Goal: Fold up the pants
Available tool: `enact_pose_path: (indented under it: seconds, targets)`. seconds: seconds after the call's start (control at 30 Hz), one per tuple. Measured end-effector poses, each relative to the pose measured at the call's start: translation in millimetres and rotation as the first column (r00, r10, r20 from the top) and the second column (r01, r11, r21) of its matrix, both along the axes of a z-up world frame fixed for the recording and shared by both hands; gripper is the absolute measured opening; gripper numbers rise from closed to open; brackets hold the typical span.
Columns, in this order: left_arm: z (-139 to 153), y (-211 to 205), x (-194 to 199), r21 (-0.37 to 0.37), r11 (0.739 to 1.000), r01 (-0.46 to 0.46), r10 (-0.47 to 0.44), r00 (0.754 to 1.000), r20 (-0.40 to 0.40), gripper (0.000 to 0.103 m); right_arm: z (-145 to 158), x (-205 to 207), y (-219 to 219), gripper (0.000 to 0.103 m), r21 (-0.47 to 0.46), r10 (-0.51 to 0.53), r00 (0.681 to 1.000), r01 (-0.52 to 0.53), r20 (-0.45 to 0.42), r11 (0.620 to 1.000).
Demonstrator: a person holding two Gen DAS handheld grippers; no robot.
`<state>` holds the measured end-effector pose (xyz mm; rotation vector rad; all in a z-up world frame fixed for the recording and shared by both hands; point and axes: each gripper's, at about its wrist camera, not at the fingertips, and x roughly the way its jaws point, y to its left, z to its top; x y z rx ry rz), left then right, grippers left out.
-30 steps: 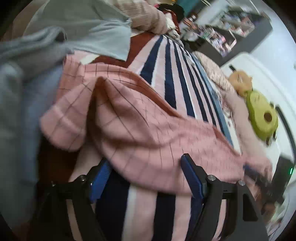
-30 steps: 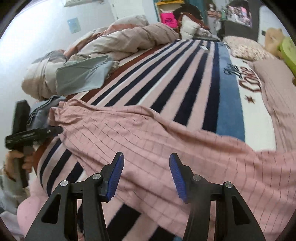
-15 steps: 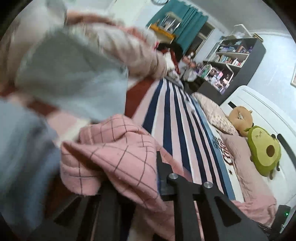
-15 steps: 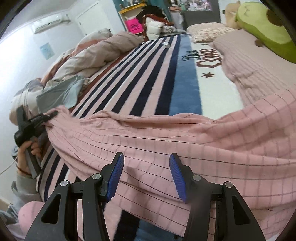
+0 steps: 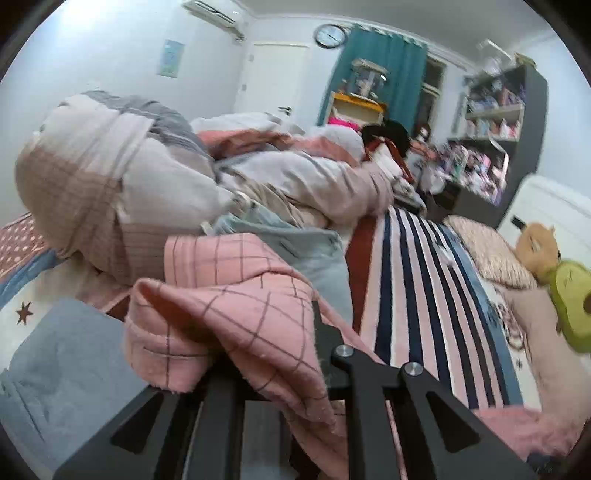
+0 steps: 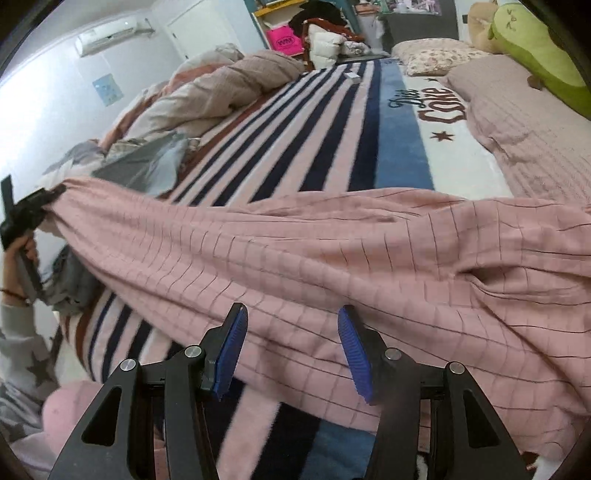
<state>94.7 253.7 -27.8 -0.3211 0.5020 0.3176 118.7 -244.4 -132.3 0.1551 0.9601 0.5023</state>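
the pink checked pants (image 6: 332,258) lie spread across the striped blanket (image 6: 314,122) on the bed, from the lower right of the right wrist view to the far left, where one end is lifted off the blanket. the left gripper (image 6: 33,210) has its jaws closed on this lifted end; in the left wrist view the pink cloth (image 5: 236,314) is bunched between the black fingers and hangs over them, so the pads are hidden. the person's hand (image 6: 22,251) holds the handle of this gripper.

the right gripper (image 6: 291,350) is above the near edge of the pants, with its jaws wide apart. the blue pads (image 6: 232,350) do not pinch the cloth; whether they touch it i cannot tell.

behind the lifted end there is a grey garment (image 6: 147,166) and a rumpled duvet (image 5: 110,177) along the wall side of the bed. a green avocado plush (image 5: 572,302) lies at the head of the bed, just beside a brown plush toy (image 5: 537,247). a flowered pillow (image 6: 436,55) lies near them. a teal curtain (image 5: 380,74) and a wall clock (image 5: 329,35) are in the background.
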Motion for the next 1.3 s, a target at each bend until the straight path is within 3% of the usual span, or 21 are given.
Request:
enact_pose_path:
  seconds: [0.17,0.3,0.43,0.53,0.6,0.73,0.8,0.87,0.93,1.03,1.07,1.1,1.13,1.17,1.3]
  targets:
    - [-6.3,-38.3,9.1,0.006,0.990,0.143,-0.143,0.990,0.000,0.009,4.0,-6.2,-13.6,0.046,0.001,-0.034,0.999,0.034,0.003,0.999]
    - [-4.8,-94.7,29.5,0.019,0.953,0.302,-0.302,0.953,-0.006,0.009,17.2,-11.9,-33.3,0.047,0.003,-0.079,0.996,0.079,0.038,0.997]
    - [-5.9,-139.4,36.8,0.014,0.922,0.387,-0.387,0.922,-0.013,0.009,28.9,-15.3,-55.2,0.047,-0.029,-0.117,0.990,0.119,0.076,0.992]
    - [-7.3,-152.2,40.3,0.024,0.915,0.402,-0.402,0.915,-0.020,0.009,41.3,-12.9,-76.0,0.050,-0.112,-0.153,0.980,0.167,0.126,0.980]
    - [-9.3,-156.4,42.4,0.036,0.914,0.404,-0.403,0.915,-0.029,0.009,50.7,-8.2,-87.6,0.059,-0.193,-0.159,0.973,0.191,0.170,0.962]
    - [-17.3,-157.1,43.5,0.031,0.916,0.401,-0.399,0.916,-0.046,0.009,61.9,9.5,-107.2,0.066,-0.398,-0.169,0.947,0.271,0.274,0.876]
    - [-22.6,-153.9,44.3,0.034,0.923,0.382,-0.380,0.923,-0.058,0.009,55.2,25.3,-116.9,0.071,-0.465,-0.162,0.951,0.272,0.263,0.842]
    - [-26.3,-148.3,44.7,0.033,0.933,0.359,-0.357,0.932,-0.069,0.009,45.6,37.1,-122.5,0.071,-0.478,-0.150,0.966,0.236,0.212,0.846]
    - [-29.1,-142.0,42.2,0.035,0.939,0.341,-0.338,0.938,-0.077,0.009,37.1,40.6,-120.3,0.071,-0.459,-0.097,0.981,0.164,0.166,0.873]
    - [-30.6,-133.4,38.3,0.037,0.949,0.313,-0.309,0.948,-0.082,0.009,28.1,32.7,-111.6,0.068,-0.501,-0.029,0.987,0.104,0.155,0.859]
    - [-30.7,-130.1,36.6,0.035,0.952,0.304,-0.301,0.950,-0.082,0.009,25.0,30.1,-108.6,0.060,-0.535,-0.022,0.988,0.102,0.153,0.838]
    - [-30.9,-128.5,35.3,0.034,0.954,0.299,-0.296,0.952,-0.082,0.009,22.4,27.3,-106.3,0.036,-0.584,-0.024,0.987,0.114,0.160,0.804]
    - [-30.7,-127.4,33.7,0.036,0.955,0.294,-0.291,0.953,-0.081,0.009,21.1,23.6,-103.6,0.024,-0.647,-0.030,0.983,0.141,0.180,0.749]
    - [-30.4,-125.1,31.7,0.040,0.957,0.289,-0.285,0.955,-0.079,0.009,21.3,19.2,-101.4,0.009,-0.674,-0.030,0.981,0.156,0.194,0.722]
    - [-26.6,-119.5,27.1,0.051,0.960,0.275,-0.271,0.960,-0.067,0.009,41.7,10.3,-109.8,0.004,-0.596,-0.075,0.973,0.195,0.219,0.779]
